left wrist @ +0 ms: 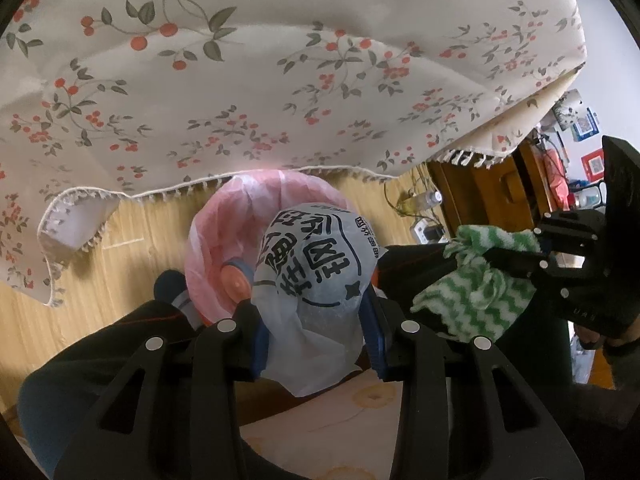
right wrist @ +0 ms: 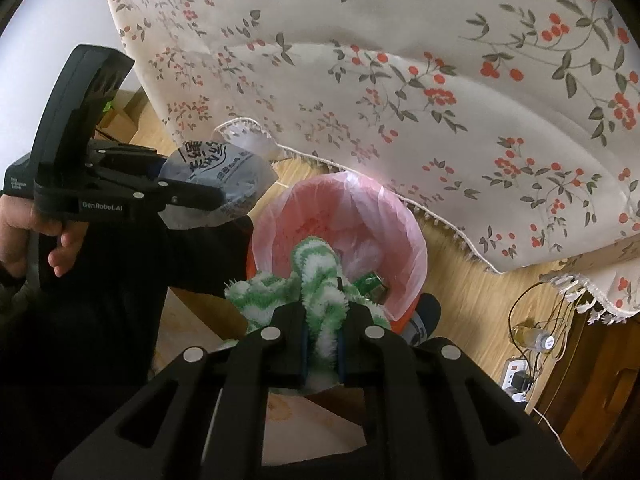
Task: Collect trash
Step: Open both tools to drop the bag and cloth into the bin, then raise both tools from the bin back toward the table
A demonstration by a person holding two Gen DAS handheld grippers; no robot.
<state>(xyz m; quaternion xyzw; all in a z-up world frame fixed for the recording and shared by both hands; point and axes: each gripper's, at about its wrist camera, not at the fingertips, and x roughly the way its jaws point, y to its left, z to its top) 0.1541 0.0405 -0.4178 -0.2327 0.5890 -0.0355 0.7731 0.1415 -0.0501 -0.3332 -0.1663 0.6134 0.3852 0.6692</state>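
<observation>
Above the bin (left wrist: 224,232), jaws clamp wrapper (left wrist: 316,264), cloth (right wrist: 320,292)

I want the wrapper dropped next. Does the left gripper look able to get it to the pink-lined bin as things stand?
Probably yes. The left gripper holds the printed plastic wrapper just above the pink-lined bin, whose mouth is open. The right gripper, holding the green-and-white cloth, hangs nearby but apart.

Floral tablecloth (left wrist: 280,92) with fringed hem hung over wooden floor (left wrist: 132,220). Below cloth's right corner: plastic bottle (right wrist: 540,340), tangled cables (right wrist: 532,304), power strip (right wrist: 516,376), wooden cabinet (left wrist: 492,184).
</observation>
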